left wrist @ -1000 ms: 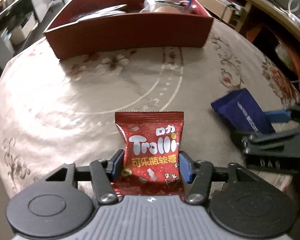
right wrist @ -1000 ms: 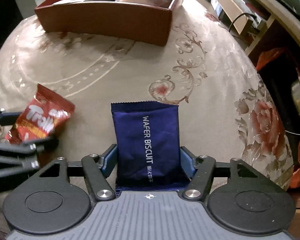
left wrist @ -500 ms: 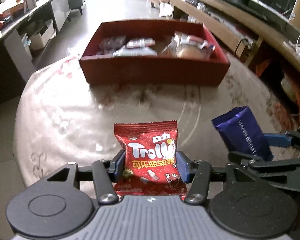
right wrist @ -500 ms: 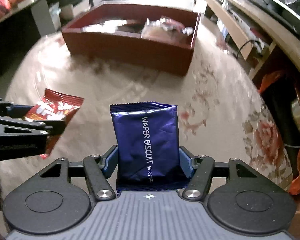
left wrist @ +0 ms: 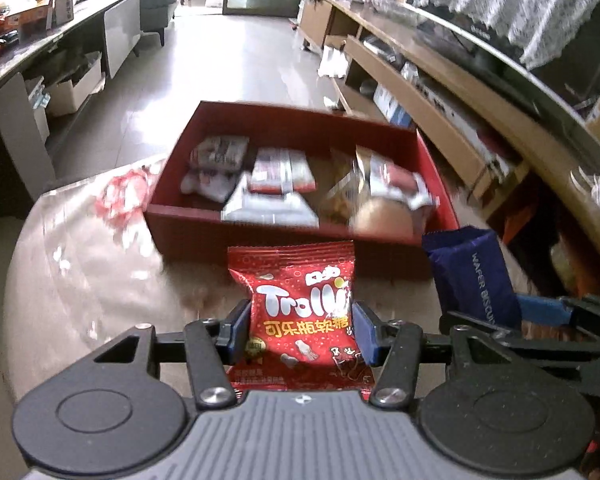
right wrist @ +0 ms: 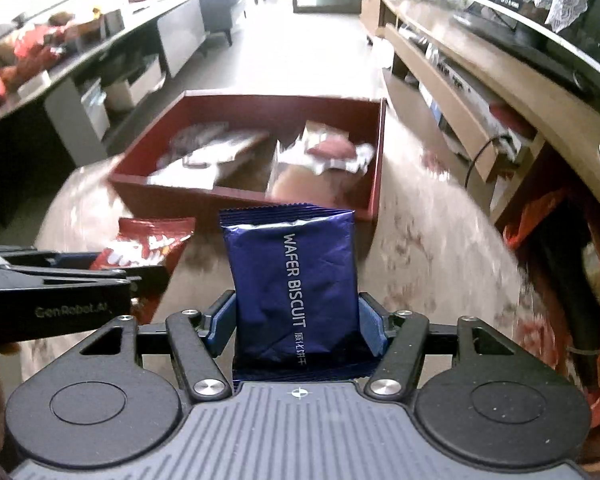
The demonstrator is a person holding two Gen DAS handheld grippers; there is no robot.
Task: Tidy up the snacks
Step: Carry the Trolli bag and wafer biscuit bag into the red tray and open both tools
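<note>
My left gripper point(left wrist: 300, 330) is shut on a red Trolli candy bag point(left wrist: 300, 300) and holds it in the air above the table. My right gripper point(right wrist: 298, 322) is shut on a dark blue wafer biscuit packet point(right wrist: 292, 276), also held in the air. Each held packet shows in the other view: the blue packet point(left wrist: 476, 276) at the right, the red bag point(right wrist: 148, 246) at the left. A red box point(left wrist: 260, 122) point(right wrist: 374, 184) with several wrapped snacks inside stands ahead on the table, below and beyond both packets.
The round table carries a beige floral cloth point(left wrist: 80, 260) point(right wrist: 432, 248). A low wooden TV cabinet point(right wrist: 460, 92) runs along the right. A grey counter with clutter point(left wrist: 40, 48) runs along the left. Tiled floor lies beyond the table.
Both grippers have risen from the tabletop with their packets and tipped forward. The box interior now shows from above, and the view is motion-blurred.
</note>
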